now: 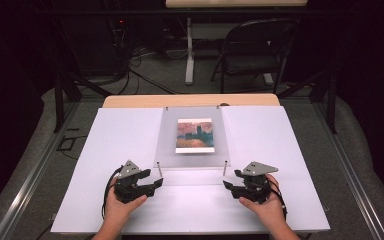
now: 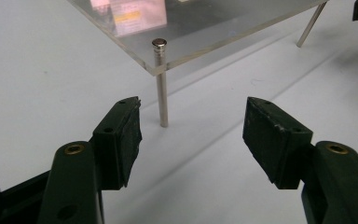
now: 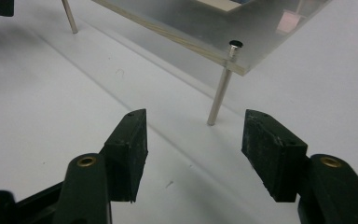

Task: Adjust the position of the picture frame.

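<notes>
Both the left gripper and right gripper rested empty, jaws apart, beside the clear raised panel on the desk.

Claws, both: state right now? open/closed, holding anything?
Left claw: open, holding nothing, aimed at the near-left metal leg of the clear panel.
Right claw: open, holding nothing, near the near-right leg.

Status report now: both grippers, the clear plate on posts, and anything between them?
Left gripper open, empty, before near-left post. Right gripper open, empty, before near-right post. Clear plate raised on posts, picture card under it. Nothing between.
</notes>
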Action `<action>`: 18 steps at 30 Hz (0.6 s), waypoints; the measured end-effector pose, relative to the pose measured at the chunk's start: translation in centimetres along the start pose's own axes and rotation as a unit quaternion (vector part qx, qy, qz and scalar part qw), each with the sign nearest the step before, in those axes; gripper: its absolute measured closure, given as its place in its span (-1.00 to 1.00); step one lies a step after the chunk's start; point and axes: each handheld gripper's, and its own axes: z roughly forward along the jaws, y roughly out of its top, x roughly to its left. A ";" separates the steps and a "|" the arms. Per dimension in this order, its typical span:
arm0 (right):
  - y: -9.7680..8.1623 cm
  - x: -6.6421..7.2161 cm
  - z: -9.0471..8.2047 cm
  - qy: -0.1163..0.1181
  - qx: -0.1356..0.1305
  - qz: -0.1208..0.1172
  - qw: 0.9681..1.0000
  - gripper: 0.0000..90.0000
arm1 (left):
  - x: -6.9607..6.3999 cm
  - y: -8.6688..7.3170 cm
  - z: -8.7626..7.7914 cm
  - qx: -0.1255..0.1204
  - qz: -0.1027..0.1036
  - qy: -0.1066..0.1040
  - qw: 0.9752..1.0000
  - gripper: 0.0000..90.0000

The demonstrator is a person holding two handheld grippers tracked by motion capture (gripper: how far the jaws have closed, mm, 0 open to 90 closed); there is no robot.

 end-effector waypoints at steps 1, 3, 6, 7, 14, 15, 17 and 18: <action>-0.1 -0.1 -0.2 0.002 -0.001 0.004 1.000 -0.11 | 0.0 0.0 -0.2 0.001 0.000 -0.001 1.000 -0.17; -0.2 -0.4 -0.7 0.001 -0.004 0.007 1.000 -0.11 | 0.1 -0.1 -0.5 0.001 0.002 -0.001 1.000 -0.16; -0.3 -0.8 -1.3 -0.003 -0.008 0.012 1.000 -0.11 | 0.3 -0.2 -1.0 0.000 0.004 0.005 1.000 -0.15; -0.4 -0.9 -1.5 -0.003 -0.008 0.015 1.000 -0.11 | 0.3 -0.3 -1.1 -0.001 0.001 0.005 1.000 -0.15; -0.5 -1.6 -1.6 -0.006 -0.009 0.031 0.999 -0.05 | 1.0 -0.6 -1.4 -0.002 -0.024 -0.002 1.000 -0.14; -0.6 -1.6 -1.6 -0.007 -0.009 0.028 1.000 -0.04 | 1.1 -0.6 -1.4 -0.003 -0.026 -0.002 1.000 -0.13; -0.6 -1.6 -1.5 -0.007 -0.009 0.029 1.000 -0.02 | 1.3 -0.6 -1.5 -0.006 -0.032 -0.008 0.999 -0.11; -0.6 -1.7 -1.5 -0.007 -0.010 0.027 1.000 -0.02 | 1.4 -0.6 -1.5 -0.009 -0.032 -0.009 0.999 -0.10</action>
